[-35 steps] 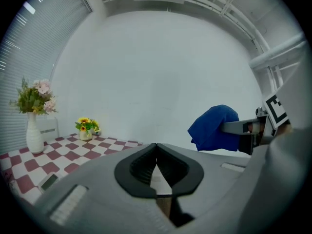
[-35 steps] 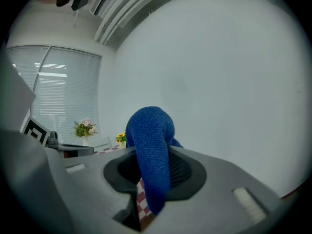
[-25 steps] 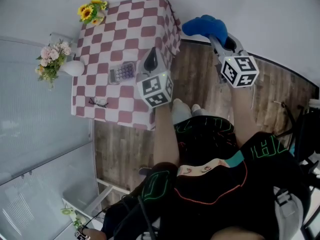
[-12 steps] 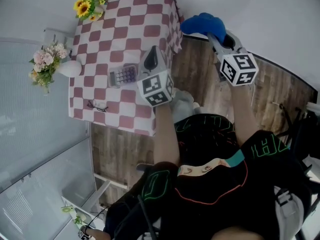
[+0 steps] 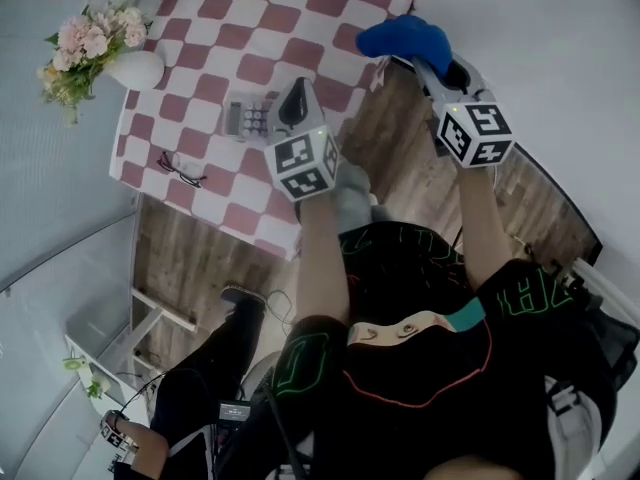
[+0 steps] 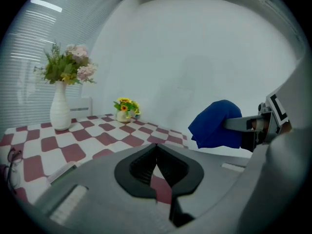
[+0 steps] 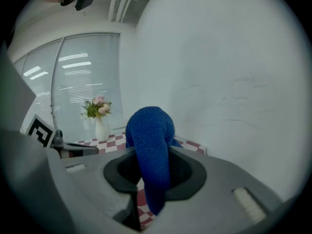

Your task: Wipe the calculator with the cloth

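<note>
The grey calculator (image 5: 248,120) lies on the red-and-white checked table (image 5: 215,58), seen in the head view at upper left. My left gripper (image 5: 293,105) hangs over the table's right part, just right of the calculator, shut with nothing between its jaws (image 6: 156,147). My right gripper (image 5: 425,65) is off the table's right edge, over the wooden floor, shut on the blue cloth (image 5: 404,39). The cloth (image 7: 151,145) bulges up out of the jaws and droops down between them. In the left gripper view the blue cloth (image 6: 214,126) shows at the right.
A white vase of pink flowers (image 5: 135,68) stands at the table's left edge and a pair of glasses (image 5: 180,168) lies near its front. A small pot of yellow flowers (image 6: 126,112) sits at the far end. Another person's leg (image 5: 200,398) is at lower left.
The head view has swung, so the table now sits higher and more to the left. Both grippers keep their states; the left one has edged slightly closer to the calculator.
</note>
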`<state>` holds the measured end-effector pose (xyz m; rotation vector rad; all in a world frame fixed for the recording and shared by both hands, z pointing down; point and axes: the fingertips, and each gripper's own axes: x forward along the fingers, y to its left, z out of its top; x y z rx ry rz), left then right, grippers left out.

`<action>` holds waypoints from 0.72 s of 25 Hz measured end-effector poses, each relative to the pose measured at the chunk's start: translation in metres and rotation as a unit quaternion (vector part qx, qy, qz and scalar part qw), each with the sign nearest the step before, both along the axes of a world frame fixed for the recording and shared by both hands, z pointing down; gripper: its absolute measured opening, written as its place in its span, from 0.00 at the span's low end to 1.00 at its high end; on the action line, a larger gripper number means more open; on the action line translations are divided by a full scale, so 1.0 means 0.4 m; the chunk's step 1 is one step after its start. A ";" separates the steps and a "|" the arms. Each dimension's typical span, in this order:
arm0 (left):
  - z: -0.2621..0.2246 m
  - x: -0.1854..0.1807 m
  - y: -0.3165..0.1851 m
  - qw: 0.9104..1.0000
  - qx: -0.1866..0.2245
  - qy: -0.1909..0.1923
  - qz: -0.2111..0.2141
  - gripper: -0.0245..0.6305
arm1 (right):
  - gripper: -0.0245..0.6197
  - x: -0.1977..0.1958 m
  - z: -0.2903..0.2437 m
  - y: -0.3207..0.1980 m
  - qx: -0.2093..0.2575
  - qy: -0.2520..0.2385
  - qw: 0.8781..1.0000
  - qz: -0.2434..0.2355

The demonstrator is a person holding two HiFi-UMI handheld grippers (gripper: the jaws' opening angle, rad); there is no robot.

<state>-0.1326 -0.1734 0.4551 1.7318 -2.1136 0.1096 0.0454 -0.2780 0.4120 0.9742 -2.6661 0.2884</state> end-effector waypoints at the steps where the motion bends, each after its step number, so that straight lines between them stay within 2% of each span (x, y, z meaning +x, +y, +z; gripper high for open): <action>1: 0.009 -0.026 0.005 1.000 -0.004 0.001 -0.010 0.05 | 0.19 -0.036 0.009 -0.003 -0.003 0.002 1.000 -0.014; 5: 0.026 -0.134 0.030 0.998 -0.011 0.002 -0.055 0.05 | 0.19 -0.194 0.027 -0.008 -0.007 0.010 0.997 -0.074; 9: 0.034 -0.248 0.081 0.993 -0.013 0.008 -0.113 0.05 | 0.20 -0.367 0.029 0.018 -0.003 0.019 0.989 -0.150; 13: 0.040 -0.337 0.142 0.985 -0.013 0.015 -0.170 0.05 | 0.20 -0.512 0.029 0.077 0.006 0.031 0.973 -0.230; 18: 0.039 -0.408 0.225 0.973 -0.011 0.024 -0.229 0.05 | 0.19 -0.639 0.030 0.157 0.015 0.046 0.950 -0.307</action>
